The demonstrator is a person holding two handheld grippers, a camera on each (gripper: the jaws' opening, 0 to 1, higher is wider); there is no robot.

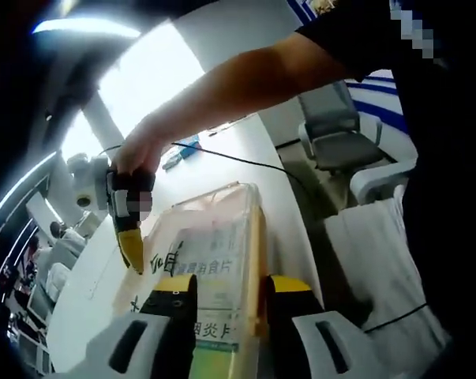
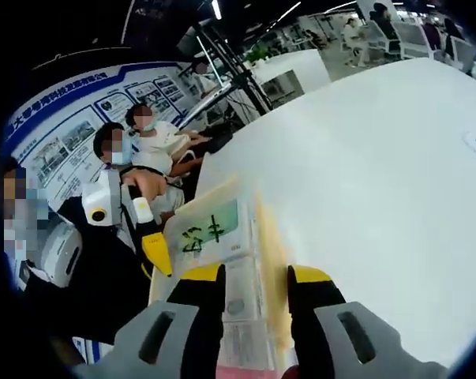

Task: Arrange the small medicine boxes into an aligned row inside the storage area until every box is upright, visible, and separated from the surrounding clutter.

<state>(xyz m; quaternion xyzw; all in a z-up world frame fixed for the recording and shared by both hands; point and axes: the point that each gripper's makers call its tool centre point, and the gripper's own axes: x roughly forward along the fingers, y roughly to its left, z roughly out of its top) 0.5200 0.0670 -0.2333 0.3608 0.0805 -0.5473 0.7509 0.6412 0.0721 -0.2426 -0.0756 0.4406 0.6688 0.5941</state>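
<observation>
Right now your left gripper (image 1: 230, 296) has its yellow-tipped jaws spread apart over a clear plastic bin (image 1: 249, 237) that sits on the white counter (image 1: 253, 150), running toward one of its long edges. Inside the bin, medicine boxes (image 1: 210, 276) lie packed together; their white-and-green faces carry Chinese print, with the characters 消食片 and 炎片 readable, the rest too blurred. Your right gripper (image 2: 253, 288) also has its jaws parted, straddling the bin's yellowish wall (image 2: 271, 260). Beside them one box (image 2: 210, 229) stands tilted up above the others, showing green handwritten-style characters you cannot read clearly. In the left gripper view, a hand (image 1: 139, 150) holds the other gripper at the bin's far side.
</observation>
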